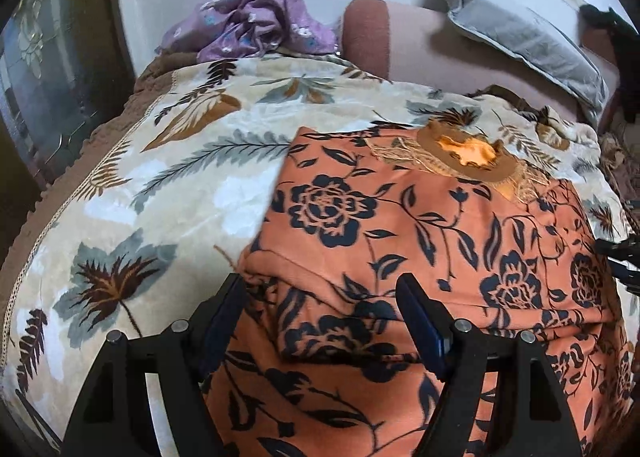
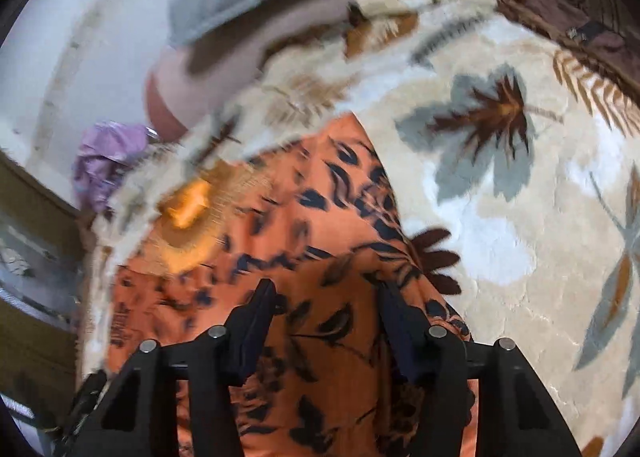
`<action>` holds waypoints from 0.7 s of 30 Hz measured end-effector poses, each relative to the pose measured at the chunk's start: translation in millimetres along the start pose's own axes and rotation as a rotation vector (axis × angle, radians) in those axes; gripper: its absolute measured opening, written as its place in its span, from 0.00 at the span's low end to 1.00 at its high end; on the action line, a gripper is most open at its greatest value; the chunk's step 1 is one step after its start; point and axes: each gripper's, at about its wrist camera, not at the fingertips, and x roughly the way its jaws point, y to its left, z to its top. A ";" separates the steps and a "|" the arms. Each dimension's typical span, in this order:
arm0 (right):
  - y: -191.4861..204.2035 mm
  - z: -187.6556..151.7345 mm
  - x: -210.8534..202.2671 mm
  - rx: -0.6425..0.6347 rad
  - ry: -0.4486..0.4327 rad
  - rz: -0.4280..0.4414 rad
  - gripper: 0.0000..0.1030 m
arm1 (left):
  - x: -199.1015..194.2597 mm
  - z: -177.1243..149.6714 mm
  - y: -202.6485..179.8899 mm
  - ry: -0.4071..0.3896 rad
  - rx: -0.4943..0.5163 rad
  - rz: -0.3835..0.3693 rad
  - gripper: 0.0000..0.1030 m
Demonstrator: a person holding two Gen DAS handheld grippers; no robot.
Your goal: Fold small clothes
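Nearest, both grippers hang over the orange top (image 1: 400, 241) with the black flowers, which lies flat on the leaf-print blanket (image 1: 160, 185). The left gripper (image 1: 320, 289) is spread wide, grabbing nothing. The right gripper (image 2: 326, 293) is part-open too, cloth showing between its fingers but not pinched. Further back there's a purple bundle (image 1: 256, 21) on the left, a grey pillow (image 1: 516, 33) on the right.

soft, even light; left view sharp, right view smeared, perhaps motion; edges bowed.

Smooth matt orange printed garment (image 1: 420, 241), plush fleecy leaf-patterned blanket (image 1: 168, 177), matt black plastic jaws
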 end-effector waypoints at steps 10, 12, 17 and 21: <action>52.6 -6.4 -38.5 -0.250 -0.175 -0.026 0.06 | -15.1 2.1 -27.9 -0.094 0.102 0.059 0.76; 58.0 -3.9 -46.9 -0.275 -0.243 -0.052 0.06 | -16.4 2.1 -30.4 -0.103 0.106 0.057 0.76; 50.2 14.0 -51.8 -0.243 -0.304 -0.072 0.06 | -11.6 3.1 -33.1 -0.096 0.100 0.063 0.76; 21.5 30.8 -32.4 -0.142 -0.224 -0.076 0.07 | -4.6 1.8 -33.4 -0.079 0.107 0.093 0.76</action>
